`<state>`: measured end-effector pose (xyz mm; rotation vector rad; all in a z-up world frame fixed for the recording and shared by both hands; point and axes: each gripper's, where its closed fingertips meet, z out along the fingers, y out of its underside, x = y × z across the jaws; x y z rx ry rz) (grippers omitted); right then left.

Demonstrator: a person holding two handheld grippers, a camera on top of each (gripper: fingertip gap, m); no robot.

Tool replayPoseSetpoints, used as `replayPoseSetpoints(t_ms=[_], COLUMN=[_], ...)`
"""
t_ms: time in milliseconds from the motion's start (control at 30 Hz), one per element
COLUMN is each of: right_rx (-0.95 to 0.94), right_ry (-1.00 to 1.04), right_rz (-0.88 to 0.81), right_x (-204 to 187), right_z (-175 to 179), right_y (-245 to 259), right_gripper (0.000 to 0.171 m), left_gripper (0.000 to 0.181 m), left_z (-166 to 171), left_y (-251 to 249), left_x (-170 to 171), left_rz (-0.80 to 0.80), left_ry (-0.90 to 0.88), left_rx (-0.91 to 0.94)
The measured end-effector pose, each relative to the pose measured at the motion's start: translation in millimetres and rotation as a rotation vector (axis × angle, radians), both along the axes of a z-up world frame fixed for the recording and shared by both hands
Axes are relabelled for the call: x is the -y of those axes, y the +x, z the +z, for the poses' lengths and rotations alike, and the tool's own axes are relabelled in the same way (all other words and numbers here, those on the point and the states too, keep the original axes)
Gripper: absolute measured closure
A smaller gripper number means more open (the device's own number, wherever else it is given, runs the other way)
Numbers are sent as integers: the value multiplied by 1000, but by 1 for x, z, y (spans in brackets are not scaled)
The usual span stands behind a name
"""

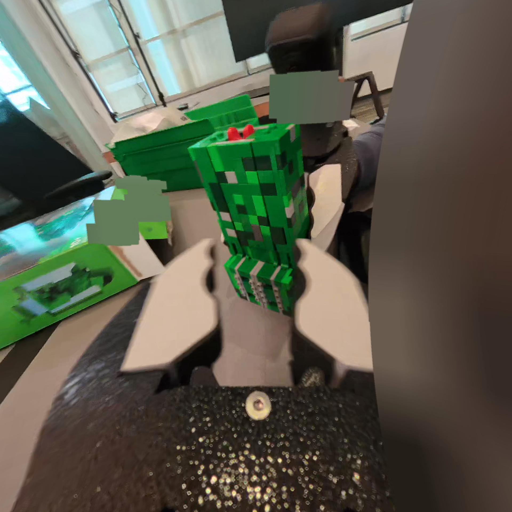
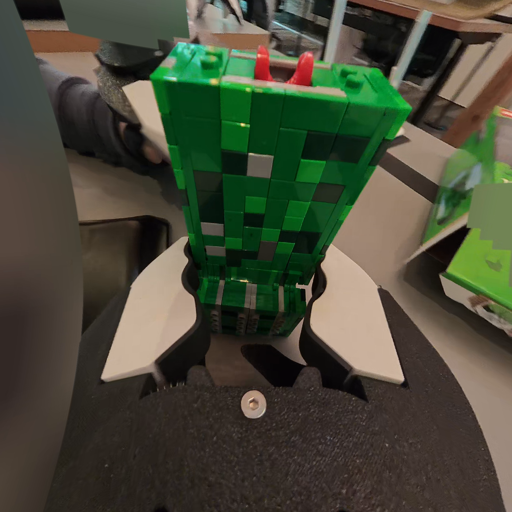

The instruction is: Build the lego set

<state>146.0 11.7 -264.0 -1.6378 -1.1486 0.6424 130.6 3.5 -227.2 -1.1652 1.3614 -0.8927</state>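
Note:
A tall green Lego figure body point(image 2: 263, 180) with dark and grey tiles stands upright on the grey table point(image 2: 388, 221). Two red pieces point(image 2: 282, 66) stick out of its top. My right gripper point(image 2: 255, 277) is shut on its foot block, with both fingers pressed against the sides. In the left wrist view the same model point(image 1: 255, 199) stands just past my left gripper point(image 1: 256, 249), which is open and empty, its fingers on either side of the foot block. The left gripper point(image 2: 119, 63) also shows in the right wrist view, behind the model to the left.
The green Lego box point(image 1: 61, 277) lies at the left, and shows at the right in the right wrist view point(image 2: 471, 263). Green bins point(image 1: 166, 155) stand behind the model. A gloved hand point(image 2: 91, 119) holds the left gripper. A dark pad point(image 2: 122, 249) lies on the table. The tips of one gripper are about 4 cm away from the tips of the other.

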Motion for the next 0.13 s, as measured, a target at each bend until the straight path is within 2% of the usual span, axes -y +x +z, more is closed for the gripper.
replayPoseSetpoints(t_ms=[33,133], right_rx=[-3,-8], right_ry=[-8,5], right_rz=[55,212], right_x=[4,15], right_z=[0,0], right_y=[-1,-1], right_gripper=[89,90], left_gripper=[100,69], left_z=[-4,-27], left_y=[5,21], left_x=[2,8], left_rz=[-16,-59], left_ry=[-11,-82], left_rx=[-31,-148])
